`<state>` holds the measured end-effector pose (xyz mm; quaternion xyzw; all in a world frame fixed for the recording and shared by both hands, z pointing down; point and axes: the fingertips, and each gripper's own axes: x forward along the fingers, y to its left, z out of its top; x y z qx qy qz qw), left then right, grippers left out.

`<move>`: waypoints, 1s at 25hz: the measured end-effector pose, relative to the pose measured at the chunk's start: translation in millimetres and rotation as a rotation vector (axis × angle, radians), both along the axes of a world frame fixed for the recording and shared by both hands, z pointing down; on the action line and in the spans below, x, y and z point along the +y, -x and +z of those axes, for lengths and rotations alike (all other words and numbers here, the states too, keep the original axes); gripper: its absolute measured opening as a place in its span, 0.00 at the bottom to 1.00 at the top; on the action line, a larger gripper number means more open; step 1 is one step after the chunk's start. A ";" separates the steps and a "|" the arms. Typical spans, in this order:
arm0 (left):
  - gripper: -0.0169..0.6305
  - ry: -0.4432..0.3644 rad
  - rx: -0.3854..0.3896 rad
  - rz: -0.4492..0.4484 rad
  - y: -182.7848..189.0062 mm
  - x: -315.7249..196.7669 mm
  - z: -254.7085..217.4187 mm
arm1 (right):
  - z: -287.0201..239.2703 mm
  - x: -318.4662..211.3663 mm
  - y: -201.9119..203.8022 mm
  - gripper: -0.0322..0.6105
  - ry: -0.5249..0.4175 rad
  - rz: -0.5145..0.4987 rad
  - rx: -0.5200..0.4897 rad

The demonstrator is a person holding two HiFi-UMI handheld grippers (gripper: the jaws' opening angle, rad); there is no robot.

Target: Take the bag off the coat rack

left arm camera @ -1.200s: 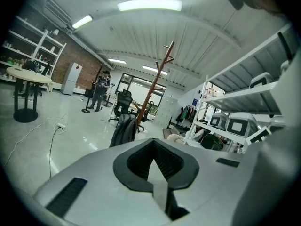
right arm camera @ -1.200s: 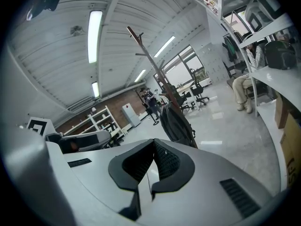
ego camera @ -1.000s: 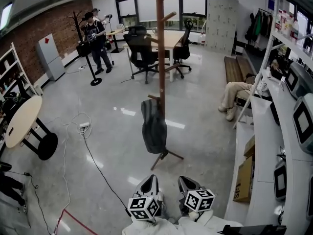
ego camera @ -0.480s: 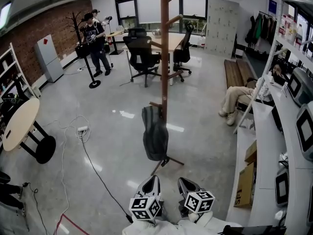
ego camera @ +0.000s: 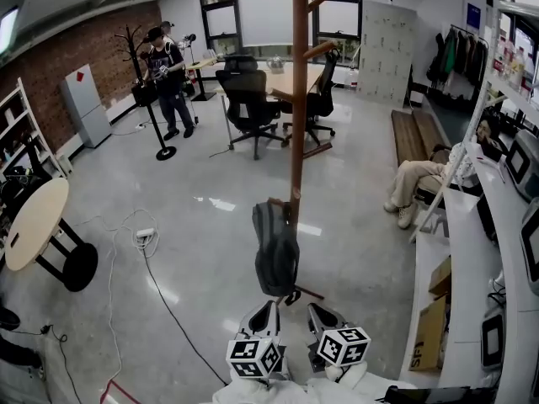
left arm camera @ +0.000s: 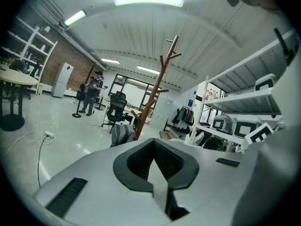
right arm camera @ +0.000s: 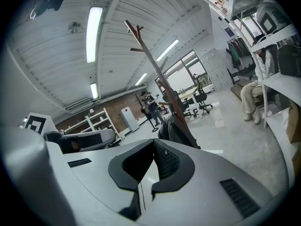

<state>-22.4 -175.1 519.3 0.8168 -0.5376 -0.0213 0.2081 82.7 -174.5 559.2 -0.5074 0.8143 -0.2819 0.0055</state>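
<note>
A dark grey backpack (ego camera: 276, 255) hangs from a low peg of the tall wooden coat rack (ego camera: 297, 124), straight in front of me in the head view. Both grippers sit low at the bottom edge, just short of the bag and not touching it. My left gripper (ego camera: 263, 322) is shut and empty, and my right gripper (ego camera: 324, 322) is shut and empty too. The left gripper view shows the bag (left arm camera: 121, 134) and the rack (left arm camera: 155, 91) beyond the closed jaws. In the right gripper view the bag (right arm camera: 176, 128) hangs just past the jaw tips, with the rack (right arm camera: 155, 67) above it.
The rack's legs (ego camera: 307, 293) spread on the shiny floor near my grippers. A white counter (ego camera: 463, 293) with boxes and monitors runs along the right. A cable and power strip (ego camera: 143, 234) lie at the left by a round table (ego camera: 34, 221). A seated person (ego camera: 421, 179) and a standing person (ego camera: 168, 78) are farther off.
The rack and bag have come nearer and shifted slightly right in the head view as I moved towards them. Both grippers stay shut in the same place.
</note>
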 end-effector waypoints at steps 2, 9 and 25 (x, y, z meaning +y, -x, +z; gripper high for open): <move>0.03 -0.009 -0.005 -0.003 4.8 -13.5 -3.2 | -2.6 -16.3 5.6 0.07 -0.007 -0.005 -0.001; 0.03 -0.031 -0.012 -0.028 34.8 -63.7 -11.0 | -15.9 -74.5 36.3 0.07 -0.045 -0.029 0.003; 0.03 0.035 -0.027 -0.025 45.0 -111.1 19.0 | -6.7 -122.8 50.2 0.07 -0.012 -0.025 -0.006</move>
